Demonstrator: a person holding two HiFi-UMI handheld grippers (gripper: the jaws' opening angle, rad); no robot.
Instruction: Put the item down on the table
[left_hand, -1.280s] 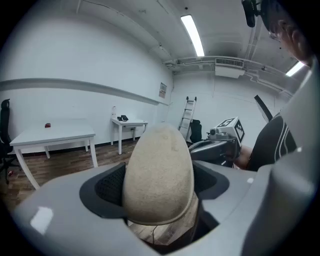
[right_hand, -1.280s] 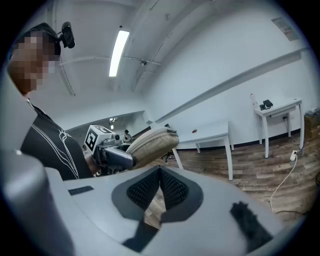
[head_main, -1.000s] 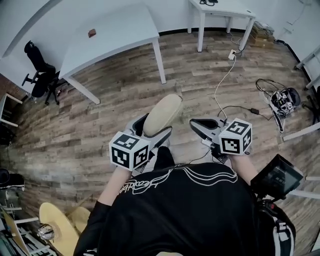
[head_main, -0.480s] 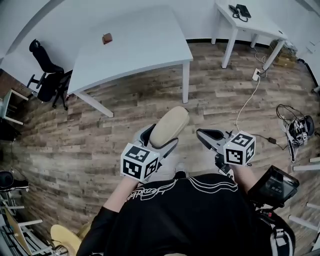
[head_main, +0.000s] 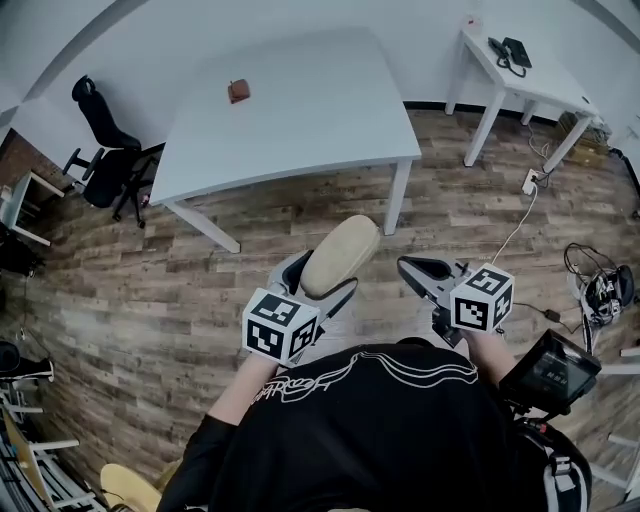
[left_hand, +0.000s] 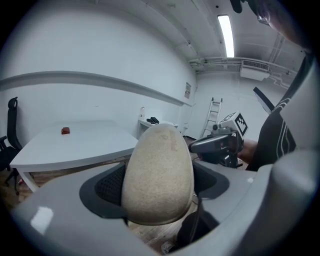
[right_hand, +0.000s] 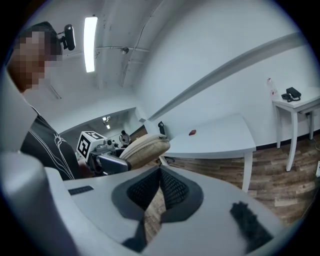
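left gripper (head_main: 322, 275) pinches the beige oval item (head_main: 340, 254) by its lower end, out front over bare floor, likely mid-carry. right gripper (head_main: 414, 270) sits just beside it, jaws pressed together, empty. gripper views give the pad contact; only head view shows the floor gap to the table (head_main: 300, 130) ahead.

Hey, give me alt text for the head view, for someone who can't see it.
Seen from above, a person's left gripper grips a beige oval item above a wood floor, while the right gripper beside it is shut and empty. A white table stands ahead, bearing one small reddish-brown object.
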